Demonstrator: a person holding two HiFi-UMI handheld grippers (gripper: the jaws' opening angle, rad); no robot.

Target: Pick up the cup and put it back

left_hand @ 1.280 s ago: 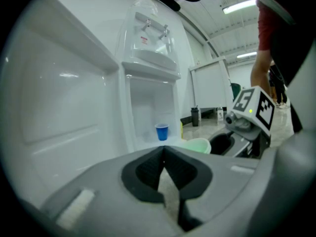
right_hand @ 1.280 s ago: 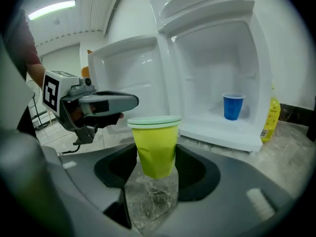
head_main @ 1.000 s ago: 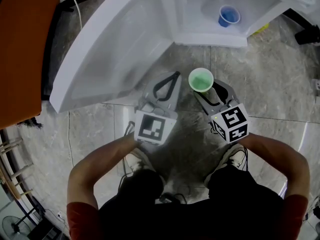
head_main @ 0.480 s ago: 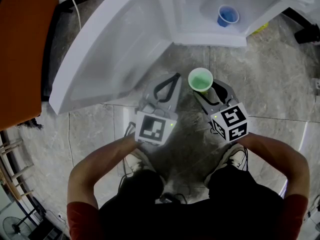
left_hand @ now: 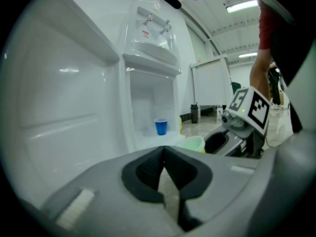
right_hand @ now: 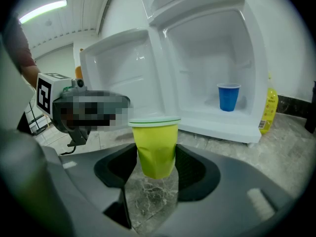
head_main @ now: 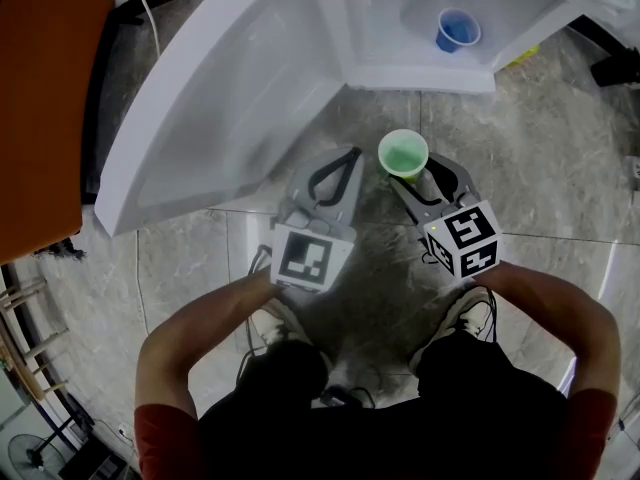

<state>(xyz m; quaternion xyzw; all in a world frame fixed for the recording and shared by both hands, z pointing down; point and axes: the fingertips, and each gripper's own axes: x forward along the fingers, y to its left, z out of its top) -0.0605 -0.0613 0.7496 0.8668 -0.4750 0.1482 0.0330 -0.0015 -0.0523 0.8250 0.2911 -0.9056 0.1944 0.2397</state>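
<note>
The right hand-held gripper grasps the green cup by its lower body. The cup is upright, held clear above the marble floor, in front of the open white mini fridge. A blue cup stands inside the fridge compartment. The left hand-held gripper is clenched with its tips touching and nothing between them, just beside the right one.

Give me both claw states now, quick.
Left claw: closed, nothing in it.
Right claw: closed on the green cup.
</note>
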